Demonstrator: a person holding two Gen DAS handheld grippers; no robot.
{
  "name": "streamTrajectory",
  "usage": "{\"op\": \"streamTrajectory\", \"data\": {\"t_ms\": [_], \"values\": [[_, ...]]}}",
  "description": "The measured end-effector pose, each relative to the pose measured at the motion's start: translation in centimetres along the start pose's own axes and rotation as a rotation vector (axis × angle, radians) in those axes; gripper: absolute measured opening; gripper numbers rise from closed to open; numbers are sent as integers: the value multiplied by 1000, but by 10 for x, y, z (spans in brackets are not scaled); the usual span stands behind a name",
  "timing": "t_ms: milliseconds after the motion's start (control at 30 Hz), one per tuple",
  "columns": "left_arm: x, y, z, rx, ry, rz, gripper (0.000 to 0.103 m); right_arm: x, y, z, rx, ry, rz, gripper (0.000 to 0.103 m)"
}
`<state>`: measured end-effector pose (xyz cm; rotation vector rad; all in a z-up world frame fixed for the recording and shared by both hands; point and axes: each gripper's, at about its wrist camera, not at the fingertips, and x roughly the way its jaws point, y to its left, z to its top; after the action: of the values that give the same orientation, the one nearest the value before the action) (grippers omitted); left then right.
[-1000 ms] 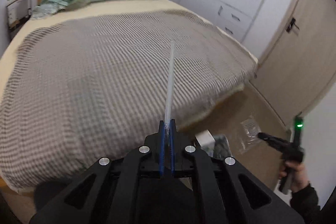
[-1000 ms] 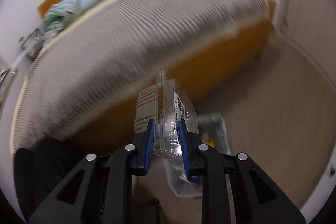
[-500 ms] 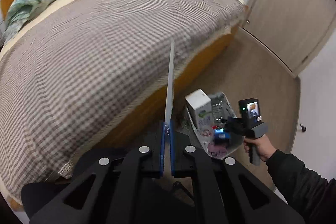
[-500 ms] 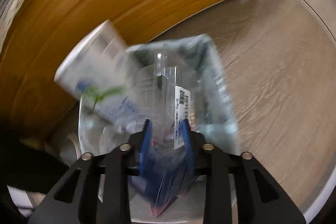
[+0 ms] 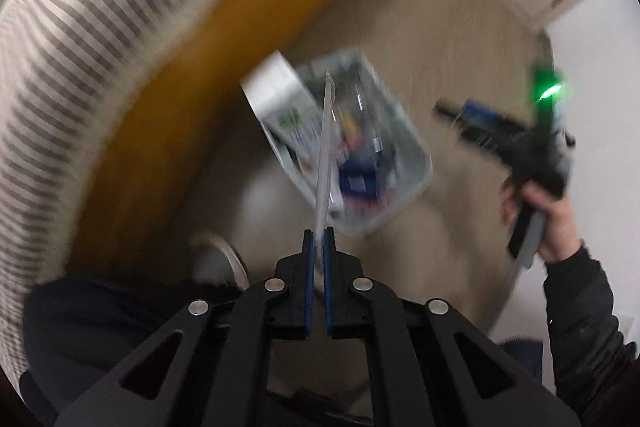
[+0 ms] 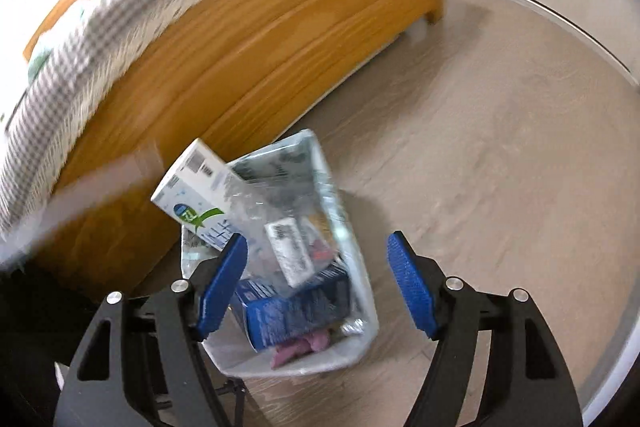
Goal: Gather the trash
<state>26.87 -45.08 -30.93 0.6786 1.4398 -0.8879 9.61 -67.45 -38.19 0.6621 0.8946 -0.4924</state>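
Observation:
A trash bin (image 6: 343, 215) lined with a clear bag stands on the floor beside the bed; it also shows in the left wrist view as the bin (image 5: 404, 131). Inside lie a white carton (image 6: 196, 195), a blue box (image 6: 292, 311) and a clear plastic container (image 6: 286, 253) with a white label. My right gripper (image 6: 316, 251) hangs over the bin, its jaws opening, with no pad touching anything. My left gripper (image 5: 318, 233) points down over the bin, shut on a thin clear plastic piece (image 5: 324, 147) seen edge-on.
The orange wooden bed frame (image 6: 280, 39) with a checked blanket (image 5: 80, 47) runs close along the bin's left side. Bare wood-look floor (image 6: 500, 147) spreads to the right. A hand (image 5: 556, 223) in a dark sleeve holds the right gripper's handle.
The right jaws have spread and let the clear container drop into the bin. The left gripper has swung down from over the bed to above the bin, still pinching the plastic piece.

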Motion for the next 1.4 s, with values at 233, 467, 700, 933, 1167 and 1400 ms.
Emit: {"op": "streamTrajectory", "data": {"t_ms": [233, 467, 700, 933, 1167, 1400], "values": [[56, -9, 23, -42, 176, 6, 1, -23, -40, -33, 137, 0, -10, 70], [103, -19, 66, -25, 284, 78, 2, -18, -46, -42, 153, 29, -7, 70], [131, -28, 114, -79, 297, 71, 2, -11, -43, -43, 154, 39, -8, 70], [159, -53, 137, -114, 297, 7, 51, -7, -47, -52, 181, 59, 2, 70], [131, -50, 136, -88, 206, -17, 81, -12, -40, -52, 149, 66, -6, 70], [83, -39, 121, -39, 138, 0, 84, -21, -23, -39, 100, 86, -54, 70]]}}
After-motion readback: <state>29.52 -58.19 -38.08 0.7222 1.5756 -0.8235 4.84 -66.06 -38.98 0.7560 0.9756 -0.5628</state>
